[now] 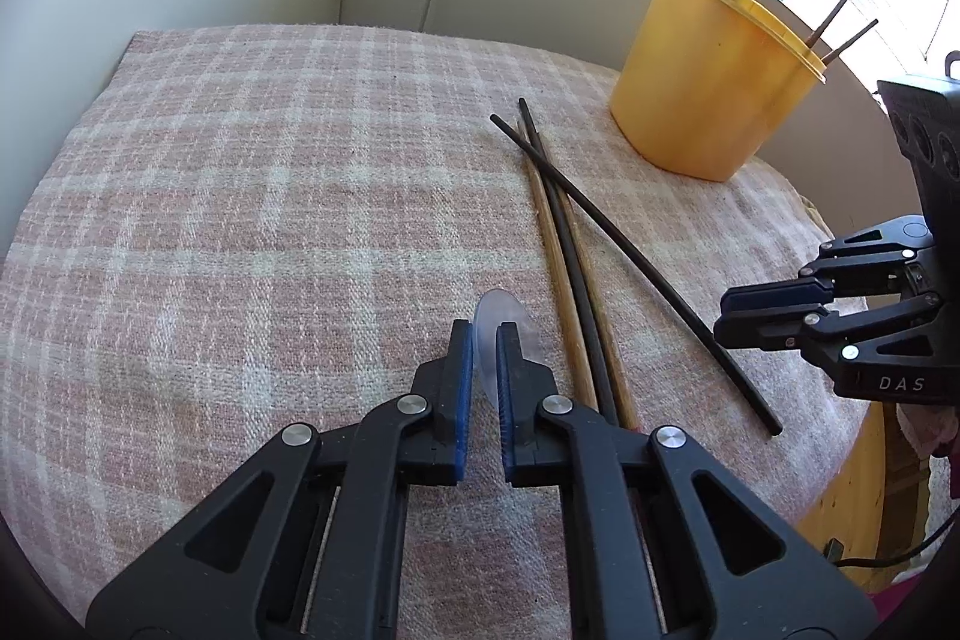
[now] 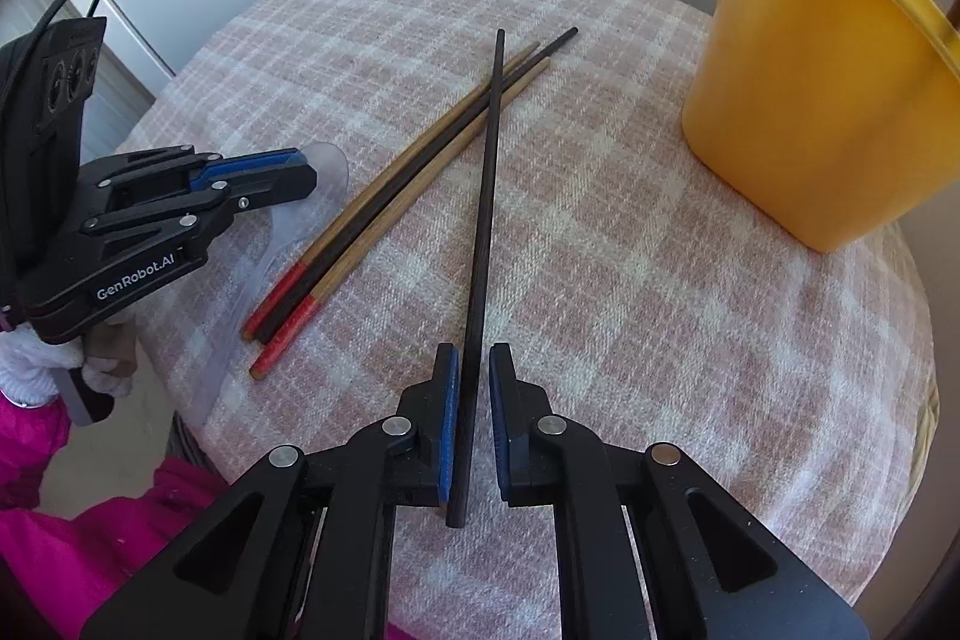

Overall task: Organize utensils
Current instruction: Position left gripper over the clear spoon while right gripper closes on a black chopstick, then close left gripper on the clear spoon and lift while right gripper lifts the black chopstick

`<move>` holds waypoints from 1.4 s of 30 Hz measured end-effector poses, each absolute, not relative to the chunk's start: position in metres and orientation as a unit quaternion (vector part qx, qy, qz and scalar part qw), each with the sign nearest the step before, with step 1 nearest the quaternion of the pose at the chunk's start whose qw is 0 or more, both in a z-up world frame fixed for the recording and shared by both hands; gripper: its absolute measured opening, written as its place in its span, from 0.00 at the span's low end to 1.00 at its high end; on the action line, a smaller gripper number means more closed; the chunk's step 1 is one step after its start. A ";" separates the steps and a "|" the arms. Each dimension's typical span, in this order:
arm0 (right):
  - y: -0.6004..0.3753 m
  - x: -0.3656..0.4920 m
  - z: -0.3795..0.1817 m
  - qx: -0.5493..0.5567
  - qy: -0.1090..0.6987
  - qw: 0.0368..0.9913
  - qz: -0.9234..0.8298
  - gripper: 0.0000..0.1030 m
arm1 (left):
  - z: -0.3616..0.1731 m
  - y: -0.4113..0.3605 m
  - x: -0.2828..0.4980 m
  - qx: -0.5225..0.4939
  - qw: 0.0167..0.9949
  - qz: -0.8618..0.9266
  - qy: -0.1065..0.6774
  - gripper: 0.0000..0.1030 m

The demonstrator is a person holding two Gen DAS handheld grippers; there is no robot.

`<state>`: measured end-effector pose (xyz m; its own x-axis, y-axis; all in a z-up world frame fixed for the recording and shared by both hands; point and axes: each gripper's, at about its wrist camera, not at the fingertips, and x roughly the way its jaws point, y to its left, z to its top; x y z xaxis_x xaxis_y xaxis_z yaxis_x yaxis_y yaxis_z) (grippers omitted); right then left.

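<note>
Left gripper: closed on a clear plastic spoon; the bowl of the spoon stands up between the blue pads, and in the right wrist view its handle trails down toward the near edge of the table.

Right gripper: jaws nearly together around the near end of a black chopstick. The left pad lies against the stick; a narrow gap shows on the right side, so a firm pinch cannot be confirmed from the picture alone.

Black chopstick: its far tip crosses over the bundle of three, and its near end sticks out behind the pads.

Bundle: two wooden chopsticks with red near ends and one dark chopstick between them, lying flat side by side on the cloth, left of the held stick and right of the spoon.

Tub: yellow, upright, at the far right of the table, well apart from the bundle. Several brown chopsticks lean inside it, tips above the rim.

Cloth: pink and white check, covering the table.

Person: a magenta sleeve and a white-gloved hand under the left gripper.
</note>
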<state>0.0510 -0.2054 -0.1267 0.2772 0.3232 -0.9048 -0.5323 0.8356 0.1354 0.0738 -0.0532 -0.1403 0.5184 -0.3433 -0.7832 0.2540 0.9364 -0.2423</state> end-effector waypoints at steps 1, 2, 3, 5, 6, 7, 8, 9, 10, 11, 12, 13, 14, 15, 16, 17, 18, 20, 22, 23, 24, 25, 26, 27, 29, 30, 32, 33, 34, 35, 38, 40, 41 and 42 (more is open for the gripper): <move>-0.204 0.057 -0.125 -0.097 0.535 0.794 0.270 0.14 | -0.141 -0.050 0.076 -0.052 0.869 -0.171 0.461 0.05; -0.202 0.064 -0.123 -0.098 0.533 0.796 0.269 0.15 | -0.141 -0.047 0.077 -0.055 0.869 -0.170 0.462 0.05; -0.200 0.071 -0.122 -0.100 0.531 0.798 0.267 0.17 | -0.142 -0.045 0.079 -0.058 0.868 -0.170 0.462 0.05; -0.194 0.085 -0.122 -0.103 0.533 0.797 0.265 0.17 | -0.141 -0.038 0.082 -0.061 0.867 -0.170 0.464 0.05; -0.190 0.092 -0.123 -0.102 0.536 0.796 0.262 0.17 | -0.140 -0.034 0.084 -0.062 0.867 -0.170 0.464 0.05; -0.188 0.099 -0.125 -0.100 0.541 0.794 0.259 0.17 | -0.140 -0.031 0.085 -0.062 0.867 -0.170 0.465 0.05; -0.185 0.105 -0.127 -0.096 0.547 0.791 0.257 0.17 | -0.139 -0.029 0.085 -0.061 0.867 -0.170 0.465 0.05; -0.183 0.111 -0.129 -0.093 0.553 0.787 0.257 0.17 | -0.137 -0.025 0.087 -0.062 0.867 -0.170 0.465 0.05; -0.181 0.116 -0.131 -0.089 0.557 0.784 0.258 0.17 | -0.136 -0.021 0.089 -0.063 0.866 -0.170 0.465 0.05; -0.179 0.119 -0.132 -0.089 0.561 0.782 0.256 0.17 | -0.136 -0.017 0.091 -0.064 0.866 -0.170 0.466 0.05; -0.177 0.122 -0.134 -0.091 0.565 0.780 0.254 0.17 | -0.135 -0.013 0.093 -0.066 0.865 -0.171 0.468 0.05; -0.176 0.124 -0.136 -0.092 0.568 0.778 0.254 0.17 | -0.135 -0.009 0.094 -0.067 0.864 -0.171 0.469 0.05; -0.175 0.126 -0.137 -0.091 0.569 0.777 0.254 0.17 | -0.135 -0.006 0.094 -0.069 0.863 -0.172 0.470 0.05; -0.175 0.127 -0.137 -0.090 0.570 0.777 0.253 0.17 | -0.137 -0.003 0.096 -0.072 0.860 -0.173 0.474 0.05; -0.175 0.128 -0.136 -0.090 0.571 0.775 0.254 0.17 | -0.139 0.001 0.098 -0.077 0.857 -0.172 0.480 0.06; -0.174 0.128 -0.135 -0.089 0.572 0.774 0.255 0.16 | -0.142 0.005 0.099 -0.086 0.854 -0.172 0.484 0.10; -0.175 0.129 -0.135 -0.087 0.574 0.773 0.257 0.10 | -0.143 0.008 0.098 -0.099 0.850 -0.177 0.487 0.13; -0.176 0.129 -0.136 -0.078 0.577 0.771 0.258 0.06 | -0.144 0.016 0.102 -0.119 0.842 -0.184 0.492 0.15; -0.180 0.129 -0.135 -0.067 0.578 0.771 0.257 0.05 | -0.143 0.022 0.103 -0.118 0.840 -0.188 0.495 0.15; -0.181 0.129 -0.135 -0.061 0.579 0.772 0.256 0.05 | -0.142 0.025 0.104 -0.111 0.840 -0.191 0.495 0.15; -0.183 0.128 -0.133 -0.056 0.577 0.773 0.256 0.05 | -0.141 0.026 0.104 -0.105 0.841 -0.191 0.495 0.15; -0.185 0.126 -0.131 -0.050 0.574 0.776 0.257 0.05 | -0.140 0.027 0.103 -0.101 0.841 -0.191 0.495 0.11; -0.187 0.124 -0.128 -0.045 0.571 0.778 0.258 0.05 | -0.139 0.026 0.101 -0.100 0.841 -0.192 0.496 0.07; -0.189 0.122 -0.125 -0.040 0.567 0.781 0.259 0.05 | -0.138 0.028 0.101 -0.101 0.841 -0.194 0.495 0.06; -0.193 0.116 -0.118 -0.038 0.557 0.788 0.261 0.04 | -0.133 0.028 0.098 -0.102 0.845 -0.192 0.488 0.05; -0.194 0.113 -0.114 -0.039 0.552 0.791 0.261 0.04 | -0.131 0.026 0.096 -0.103 0.848 -0.192 0.483 0.04; -0.198 0.108 -0.106 -0.036 0.541 0.798 0.263 0.04 | -0.125 0.031 0.094 -0.110 0.852 -0.190 0.474 0.03; -0.199 0.106 -0.103 -0.035 0.537 0.801 0.263 0.04 | -0.121 0.033 0.092 -0.113 0.857 -0.186 0.468 0.03; -0.201 0.104 -0.100 -0.034 0.531 0.805 0.262 0.04 | -0.117 0.034 0.093 -0.114 0.860 -0.184 0.462 0.03; -0.204 0.101 -0.096 -0.034 0.525 0.809 0.263 0.04 | -0.114 0.036 0.093 -0.115 0.862 -0.184 0.458 0.03; -0.206 0.098 -0.089 -0.034 0.515 0.815 0.265 0.04 | -0.115 0.044 0.099 -0.122 0.858 -0.179 0.467 0.05; -0.208 0.097 -0.089 -0.031 0.513 0.817 0.262 0.04 | -0.120 0.042 0.099 -0.130 0.837 -0.182 0.499 0.35; -0.208 0.097 -0.089 -0.030 0.513 0.817 0.261 0.04 | -0.122 0.040 0.101 -0.129 0.828 -0.189 0.512 0.40; -0.209 0.096 -0.089 -0.031 0.513 0.817 0.261 0.04 | -0.125 0.037 0.105 -0.118 0.822 -0.193 0.523 0.44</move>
